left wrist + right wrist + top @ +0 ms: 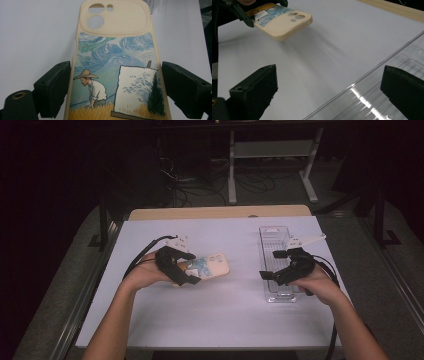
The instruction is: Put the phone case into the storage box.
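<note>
Phone case [115, 75]: cream rim, painted blue swirled sky, straw-hatted figure, yellow field. Gripper jaws: black. Tray [276, 265]: clear plastic. Table cover [220, 310]: pale lavender-white.

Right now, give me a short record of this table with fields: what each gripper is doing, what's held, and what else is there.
left gripper: jaws shut on the phone case's two long edges
phone case: cream rim, painted picture, lifted off the table
right gripper: jaws open, nothing between them, above the clear tray
clear tray: long, transparent, on the table's right side
table: white cover
</note>
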A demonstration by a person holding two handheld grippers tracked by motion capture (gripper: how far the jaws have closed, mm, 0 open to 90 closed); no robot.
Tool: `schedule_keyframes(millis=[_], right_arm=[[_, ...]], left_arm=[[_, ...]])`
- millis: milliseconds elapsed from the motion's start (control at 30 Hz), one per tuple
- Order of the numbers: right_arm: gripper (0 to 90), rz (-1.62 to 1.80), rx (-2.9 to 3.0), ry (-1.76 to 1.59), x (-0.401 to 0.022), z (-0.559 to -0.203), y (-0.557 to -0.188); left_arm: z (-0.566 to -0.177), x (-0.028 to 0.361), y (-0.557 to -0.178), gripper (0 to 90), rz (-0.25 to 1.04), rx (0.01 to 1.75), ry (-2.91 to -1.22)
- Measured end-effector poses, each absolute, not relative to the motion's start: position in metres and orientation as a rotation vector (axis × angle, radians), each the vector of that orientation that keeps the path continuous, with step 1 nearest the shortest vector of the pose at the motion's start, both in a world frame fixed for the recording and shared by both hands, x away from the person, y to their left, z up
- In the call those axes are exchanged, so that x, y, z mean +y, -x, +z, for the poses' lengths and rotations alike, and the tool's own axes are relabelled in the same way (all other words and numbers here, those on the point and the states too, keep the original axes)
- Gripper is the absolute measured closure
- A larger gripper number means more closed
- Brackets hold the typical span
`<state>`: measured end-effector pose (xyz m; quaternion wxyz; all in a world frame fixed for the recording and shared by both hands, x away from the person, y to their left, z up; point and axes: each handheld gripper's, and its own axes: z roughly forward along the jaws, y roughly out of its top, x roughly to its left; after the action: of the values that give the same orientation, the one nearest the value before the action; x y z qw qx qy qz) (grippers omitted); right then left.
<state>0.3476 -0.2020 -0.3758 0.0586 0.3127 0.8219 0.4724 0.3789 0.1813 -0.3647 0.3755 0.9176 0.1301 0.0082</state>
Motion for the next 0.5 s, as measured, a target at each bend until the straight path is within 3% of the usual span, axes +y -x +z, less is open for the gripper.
schedule_keyframes(millis=[500], right_arm=[[0.5,1.447,2.591,-0.788,-0.186,-0.366,-0.369]], left_arm=[[-0.365,0.183,-0.378,11.4,-0.008,0.29,-2.346]])
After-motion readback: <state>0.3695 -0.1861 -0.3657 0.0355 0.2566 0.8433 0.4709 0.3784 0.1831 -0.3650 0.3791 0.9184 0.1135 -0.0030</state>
